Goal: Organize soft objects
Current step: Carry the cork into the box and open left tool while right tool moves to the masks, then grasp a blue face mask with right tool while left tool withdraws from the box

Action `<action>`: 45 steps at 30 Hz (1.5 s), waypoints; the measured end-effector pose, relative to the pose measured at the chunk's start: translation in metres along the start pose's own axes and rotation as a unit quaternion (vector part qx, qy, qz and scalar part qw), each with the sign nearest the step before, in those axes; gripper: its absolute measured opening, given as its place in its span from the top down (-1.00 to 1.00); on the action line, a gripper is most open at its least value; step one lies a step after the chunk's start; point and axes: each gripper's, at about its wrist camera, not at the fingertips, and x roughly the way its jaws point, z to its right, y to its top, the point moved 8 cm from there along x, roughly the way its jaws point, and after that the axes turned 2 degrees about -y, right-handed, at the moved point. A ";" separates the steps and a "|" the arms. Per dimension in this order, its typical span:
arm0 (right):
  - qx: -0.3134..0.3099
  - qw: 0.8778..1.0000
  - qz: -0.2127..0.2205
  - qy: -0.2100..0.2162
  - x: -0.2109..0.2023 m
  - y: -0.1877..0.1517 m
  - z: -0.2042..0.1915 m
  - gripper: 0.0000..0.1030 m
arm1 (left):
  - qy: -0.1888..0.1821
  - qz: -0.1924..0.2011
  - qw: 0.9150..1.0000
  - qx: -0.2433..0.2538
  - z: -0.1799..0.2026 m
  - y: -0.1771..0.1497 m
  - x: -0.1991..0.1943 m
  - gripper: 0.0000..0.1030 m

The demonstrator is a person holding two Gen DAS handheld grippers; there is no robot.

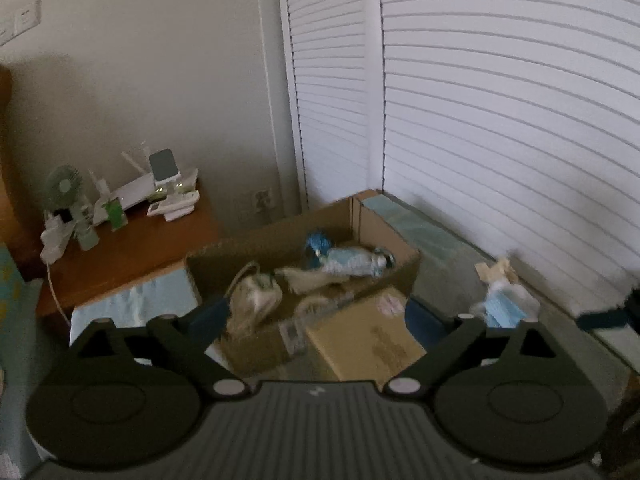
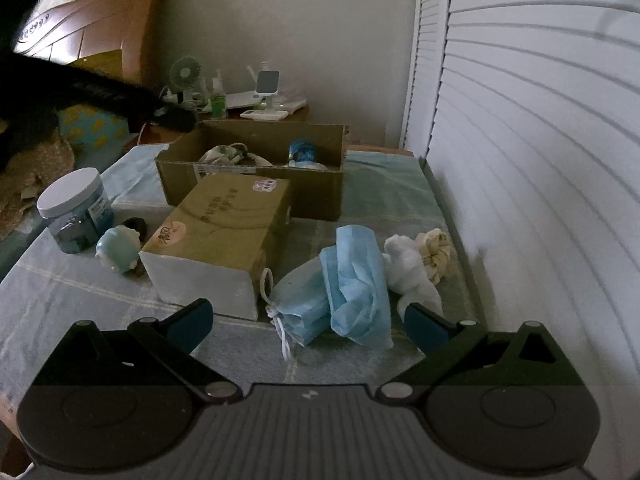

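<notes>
An open cardboard box (image 1: 384, 224) (image 2: 256, 184) sits on the blue cloth-covered surface. Inside lie a white drawstring pouch (image 1: 252, 296), a pale blue fabric item (image 1: 352, 264) and a dark blue tuft (image 1: 320, 246). My left gripper (image 1: 316, 318) hangs open over the box's near side with nothing between its pads; the pouch lies just past its left finger. My right gripper (image 2: 308, 324) is open, low over a pile of blue face masks (image 2: 348, 280), not touching them. A white soft wad (image 2: 408, 268) and a cream scrunchie (image 2: 436, 252) lie right of the masks.
A closed tan carton (image 2: 224, 232) (image 1: 368, 336) stands in front of the box. A lidded jar (image 2: 76, 212) and a teal figurine (image 2: 120, 250) are at the left. A louvred door (image 2: 540, 160) bounds the right. A nightstand (image 1: 132, 248) holds a fan and router.
</notes>
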 end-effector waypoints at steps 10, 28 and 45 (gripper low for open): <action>0.002 1.000 0.008 -0.009 -0.011 -0.003 0.002 -1.00 | 0.028 -0.032 0.997 -0.057 0.002 -0.078 -0.025 -0.89; 0.031 0.999 0.002 -0.024 0.009 -0.007 0.021 -0.93 | 0.063 -0.098 0.986 -0.122 -0.012 -0.152 0.012 -0.99; 0.083 0.996 -0.021 -0.002 0.055 0.000 0.039 -0.13 | 0.066 -0.080 0.987 -0.120 -0.011 -0.155 0.010 -1.00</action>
